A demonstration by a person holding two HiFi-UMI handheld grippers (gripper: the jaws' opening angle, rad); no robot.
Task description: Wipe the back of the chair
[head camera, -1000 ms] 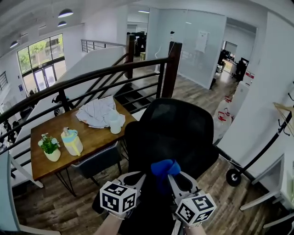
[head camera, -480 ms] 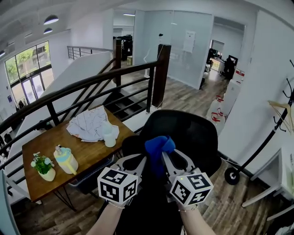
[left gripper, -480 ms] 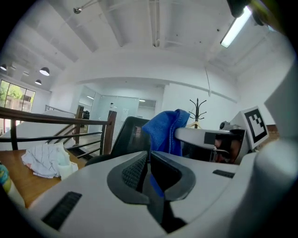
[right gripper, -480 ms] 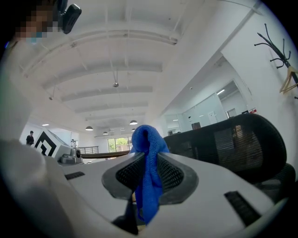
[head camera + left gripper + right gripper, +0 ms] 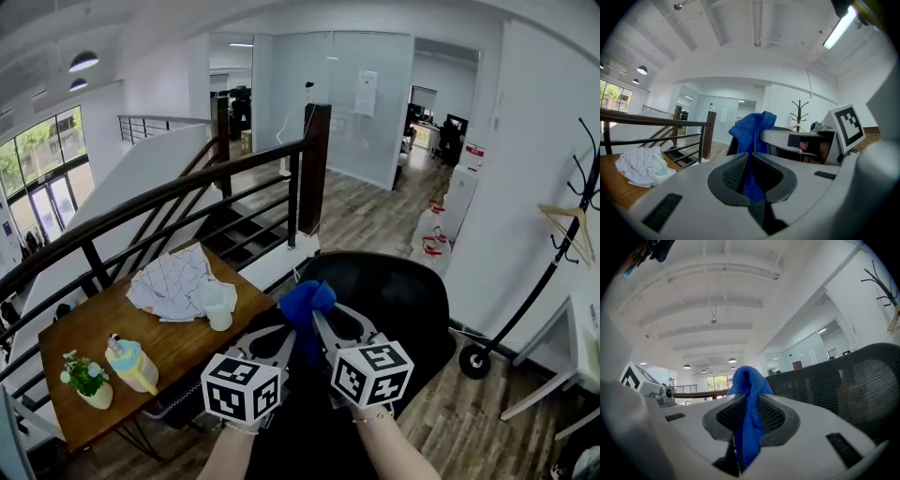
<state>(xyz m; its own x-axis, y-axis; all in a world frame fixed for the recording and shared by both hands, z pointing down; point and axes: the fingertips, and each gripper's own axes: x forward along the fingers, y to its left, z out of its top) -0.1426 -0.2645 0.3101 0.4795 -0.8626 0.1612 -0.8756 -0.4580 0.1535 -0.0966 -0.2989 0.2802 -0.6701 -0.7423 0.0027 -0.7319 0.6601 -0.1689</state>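
A black mesh office chair point(image 5: 394, 300) stands in front of me, its back point(image 5: 853, 385) filling the right of the right gripper view. A blue cloth point(image 5: 305, 305) is bunched above the chair's top edge, held from both sides. My left gripper point(image 5: 286, 333) is shut on the cloth point(image 5: 750, 140), which hangs between its jaws. My right gripper point(image 5: 323, 328) is shut on the same cloth point(image 5: 747, 399), pinched between its dark pads. Both marker cubes sit close together below the cloth.
A wooden table point(image 5: 159, 347) at the left carries a crumpled white cloth point(image 5: 173, 281), a cup point(image 5: 218, 314), a yellow-and-blue jug point(image 5: 131, 366) and a potted plant point(image 5: 84, 380). A black stair railing point(image 5: 187, 202) runs behind it. A coat stand point(image 5: 562, 234) is at the right.
Both grippers have risen with the blue cloth, from the chair's lower back toward its top edge. My head view has tilted up, so the table sits lower and further left.
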